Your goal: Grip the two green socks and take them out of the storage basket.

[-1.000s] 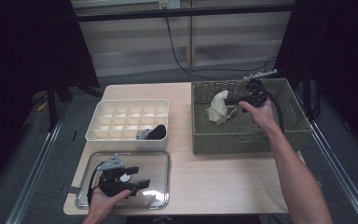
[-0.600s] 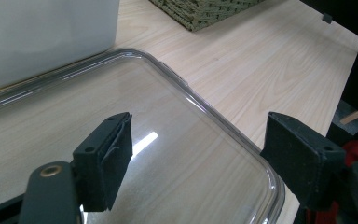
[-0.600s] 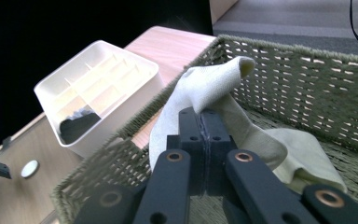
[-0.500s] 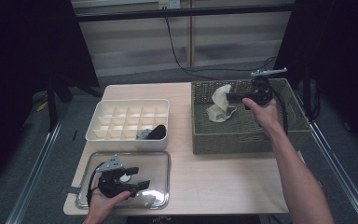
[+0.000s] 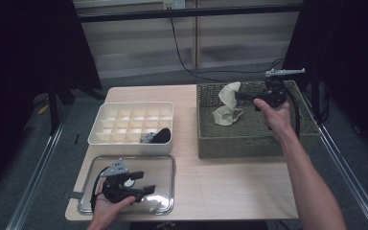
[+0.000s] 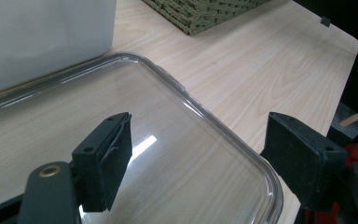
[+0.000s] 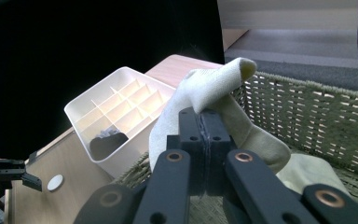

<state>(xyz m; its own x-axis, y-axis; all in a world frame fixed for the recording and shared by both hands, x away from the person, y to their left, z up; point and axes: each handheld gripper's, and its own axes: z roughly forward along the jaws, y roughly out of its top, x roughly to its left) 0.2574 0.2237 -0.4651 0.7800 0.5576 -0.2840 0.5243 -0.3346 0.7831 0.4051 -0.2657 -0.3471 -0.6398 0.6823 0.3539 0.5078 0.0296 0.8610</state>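
— Right gripper: what is held, and where?
— A pale cream fabric sock is pinched between its pressed-together jaws and is seen raised above the woven olive wicker basket.
— Left gripper?
— Its jaws are spread, nothing between them, over the clear plastic lid on the light wooden table

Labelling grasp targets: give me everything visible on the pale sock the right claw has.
The pale cream soft knit sock hangs limp from the right claw, whose black jaws are shut on a fold of it. One rounded end flops over above the jaws; the lower part drapes down and bunches inside the olive green woven rectangular basket. It looks plain and unpatterned. The right gripper view shows another pale cloth piece lying under it; whether that is the same sock I cannot tell.
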